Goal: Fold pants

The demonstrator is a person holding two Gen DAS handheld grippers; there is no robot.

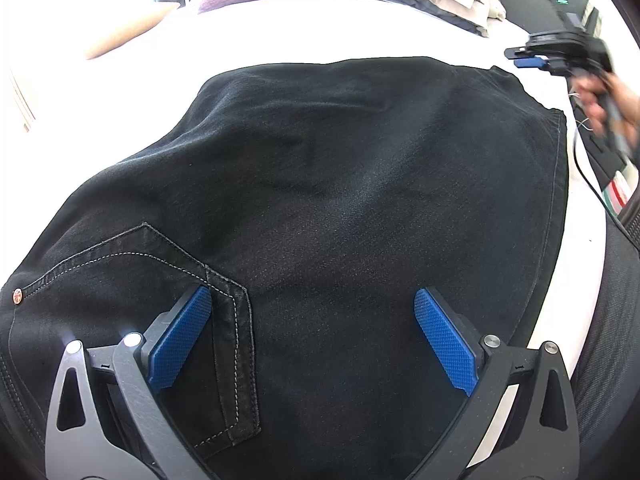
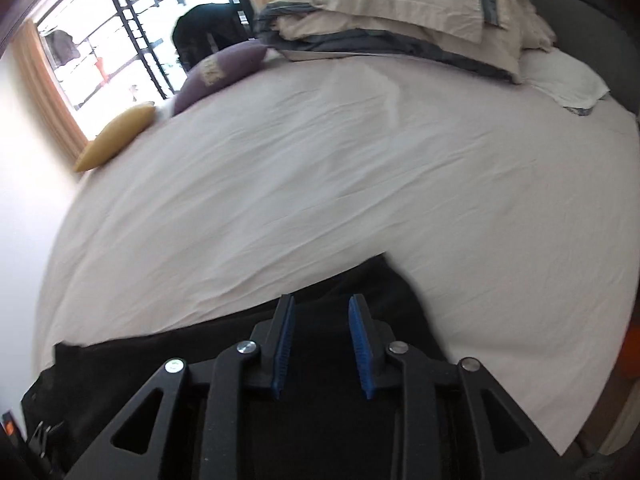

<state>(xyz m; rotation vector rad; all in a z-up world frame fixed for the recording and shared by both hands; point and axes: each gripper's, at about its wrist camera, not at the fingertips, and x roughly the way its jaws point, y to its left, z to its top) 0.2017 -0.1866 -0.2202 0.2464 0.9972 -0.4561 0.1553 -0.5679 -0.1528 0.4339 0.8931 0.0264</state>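
Black denim pants lie folded flat on the white bed sheet, back pocket at the near left. My left gripper hovers wide open and empty just above the near part of the pants, one blue pad over the pocket. My right gripper is open with a narrow gap and empty, above the far corner of the pants. It also shows in the left wrist view, held by a hand past the pants' far right corner.
A purple pillow and a yellow pillow lie at the sheet's far left. Folded beige and grey bedding sits at the head. A window with bars is behind. A dark chair edge and cable are right.
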